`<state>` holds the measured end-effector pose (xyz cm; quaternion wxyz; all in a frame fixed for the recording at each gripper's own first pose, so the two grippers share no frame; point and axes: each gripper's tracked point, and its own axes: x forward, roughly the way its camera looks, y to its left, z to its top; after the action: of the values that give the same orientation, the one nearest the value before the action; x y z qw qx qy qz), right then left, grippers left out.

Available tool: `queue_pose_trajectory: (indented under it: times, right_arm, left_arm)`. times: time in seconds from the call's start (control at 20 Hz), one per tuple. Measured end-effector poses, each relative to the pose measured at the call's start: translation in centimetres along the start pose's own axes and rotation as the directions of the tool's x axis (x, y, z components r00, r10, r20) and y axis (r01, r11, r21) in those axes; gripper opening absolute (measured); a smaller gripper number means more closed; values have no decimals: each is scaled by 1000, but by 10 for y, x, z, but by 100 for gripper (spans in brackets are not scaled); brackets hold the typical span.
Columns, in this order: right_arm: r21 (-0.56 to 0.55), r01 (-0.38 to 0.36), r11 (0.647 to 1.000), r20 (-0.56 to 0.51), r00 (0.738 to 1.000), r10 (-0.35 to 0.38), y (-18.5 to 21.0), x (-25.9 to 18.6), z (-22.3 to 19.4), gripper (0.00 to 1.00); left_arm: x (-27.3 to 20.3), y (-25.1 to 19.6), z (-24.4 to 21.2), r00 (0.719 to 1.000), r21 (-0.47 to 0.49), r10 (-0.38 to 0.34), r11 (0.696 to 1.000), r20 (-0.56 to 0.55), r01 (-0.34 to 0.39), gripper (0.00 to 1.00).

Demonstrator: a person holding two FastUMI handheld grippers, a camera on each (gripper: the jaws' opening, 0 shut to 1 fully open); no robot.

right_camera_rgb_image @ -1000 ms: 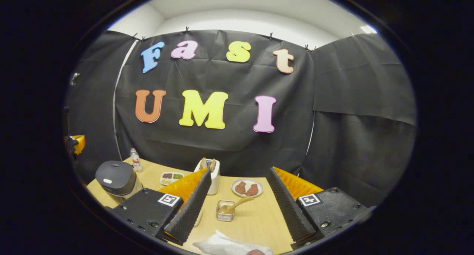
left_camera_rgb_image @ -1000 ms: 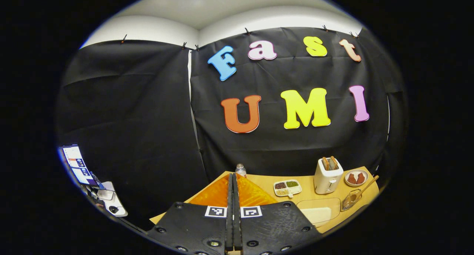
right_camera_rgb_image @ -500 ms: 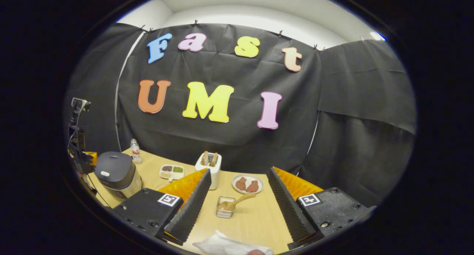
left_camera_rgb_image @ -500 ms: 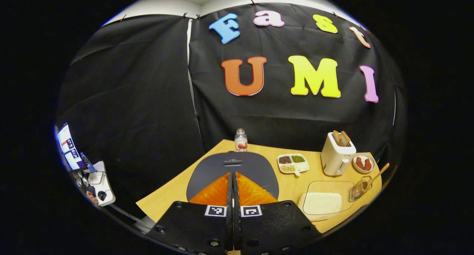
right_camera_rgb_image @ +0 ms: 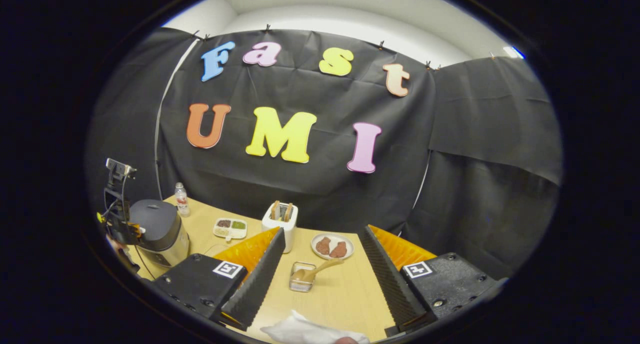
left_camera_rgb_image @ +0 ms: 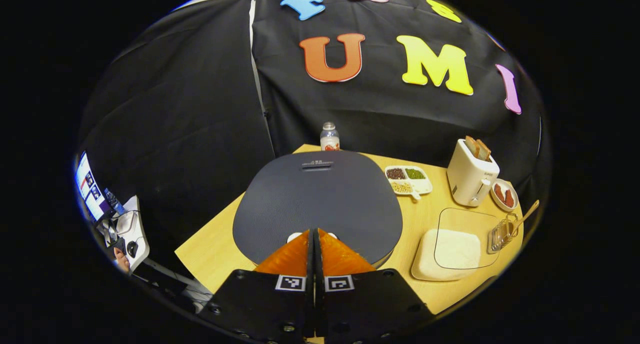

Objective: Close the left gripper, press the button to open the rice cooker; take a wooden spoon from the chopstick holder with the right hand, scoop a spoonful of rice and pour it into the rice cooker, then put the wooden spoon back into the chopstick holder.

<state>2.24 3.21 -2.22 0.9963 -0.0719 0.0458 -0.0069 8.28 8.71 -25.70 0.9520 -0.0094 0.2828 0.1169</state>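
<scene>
The button [left_camera_rgb_image: 296, 235] is seen just ahead of the pressed-together left gripper [left_camera_rgb_image: 314, 232], at the rice cooker [left_camera_rgb_image: 317, 199] lid's near edge.

The rice cooker [left_camera_rgb_image: 317, 199] has a dark lid with a matt, finely textured finish, like moulded plastic; in the right gripper view its lower body [right_camera_rgb_image: 170, 244] looks shinier, perhaps metal. The table [left_camera_rgb_image: 220, 244] is pale, smooth wood or wood laminate with a slight sheen. The chopstick holder [right_camera_rgb_image: 301, 276] is bright wire metal, and the spoon [right_camera_rgb_image: 315, 271] in it is plain, unvarnished-looking wood. The toaster [left_camera_rgb_image: 470, 176] is glossy white plastic. A clear, glassy lid [left_camera_rgb_image: 462, 236] covers the rice. The booth wall [right_camera_rgb_image: 480, 159] is matt, creased cloth. The white wad [right_camera_rgb_image: 305, 331] at the near edge seems soft paper or cloth.
</scene>
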Motion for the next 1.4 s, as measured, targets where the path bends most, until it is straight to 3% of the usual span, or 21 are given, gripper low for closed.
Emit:
queue_pose_trajectory:
  times: [0.4, 0.7, 0.8, 0.85, 1.0, 1.15, 1.25, 1.3, 1.4]
  right_arm:
    - [8, 0, 1000, -11, 1000, 0, -4, 0, -5, 100]
    - [-1, 1, 1000, 7, 1000, -1, -4, -2, -2, 100]
    - [5, 5, 1000, 30, 1000, -5, -7, -3, 2, 100]
    - [8, 8, 1000, 36, 999, -9, -8, -4, 2, 100]
    - [24, 12, 1000, 52, 999, -14, -11, -5, 5, 100]
    - [26, 9, 1000, 62, 998, -11, -10, -8, 9, 100]
    - [25, 20, 999, 78, 997, -22, -13, -8, 14, 100]
    - [22, 24, 999, 82, 996, -25, -15, -8, 15, 100]
    - [26, 33, 999, 87, 996, -36, -18, -8, 15, 100]
  left_arm:
    - [0, 0, -9, 997, -4, -4, 1000, -80, 4, 1]
    - [-1, 6, 21, 994, 66, 39, 997, 106, -46, 0]
    - [-14, 7, 56, 966, 42, 44, 998, 255, -56, 0]
    - [-25, 12, 85, 933, 23, 46, 998, 357, -58, 0]
    - [-52, 13, 133, 874, -9, 37, 999, 484, -37, 0]
    - [-68, 12, 153, 857, -37, 29, 999, 515, -11, 0]
    - [-78, 6, 154, 864, -34, -7, 999, 503, 28, 0]
    - [-85, 7, 155, 862, -31, -11, 999, 507, 31, 6]
    - [-96, 8, 157, 853, -21, -26, 999, 521, 44, 0]
